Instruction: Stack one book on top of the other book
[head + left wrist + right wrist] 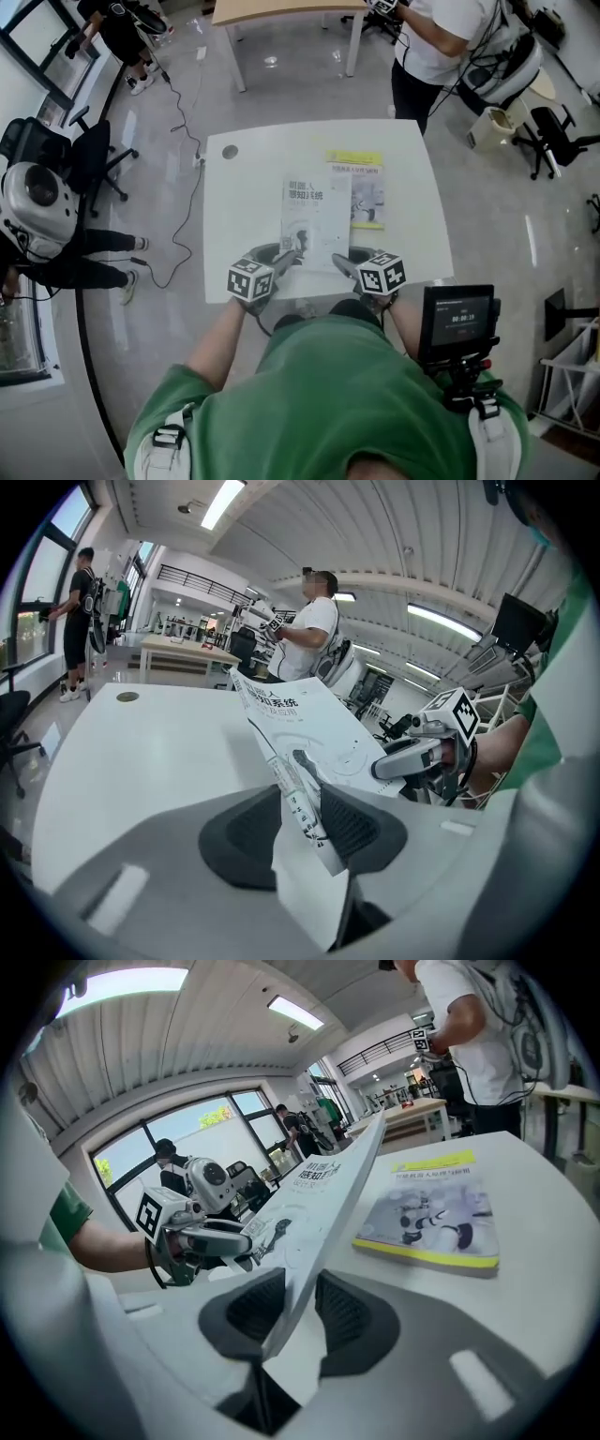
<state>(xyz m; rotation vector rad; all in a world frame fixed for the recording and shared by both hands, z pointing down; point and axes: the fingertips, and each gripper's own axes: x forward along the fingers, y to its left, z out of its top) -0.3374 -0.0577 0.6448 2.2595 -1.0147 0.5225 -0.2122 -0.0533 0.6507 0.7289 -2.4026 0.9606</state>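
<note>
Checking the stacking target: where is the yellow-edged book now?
Head view: the yellow-edged book lies flat on the white table, right of centre, just right of the lifted white book.

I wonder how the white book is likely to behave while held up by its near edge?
The white book is a thin paperback, so it probably weighs little. Held only at its near edge by the left gripper and right gripper, its far end may droop, though it looks fairly straight. Its smooth cover might slip.
</note>
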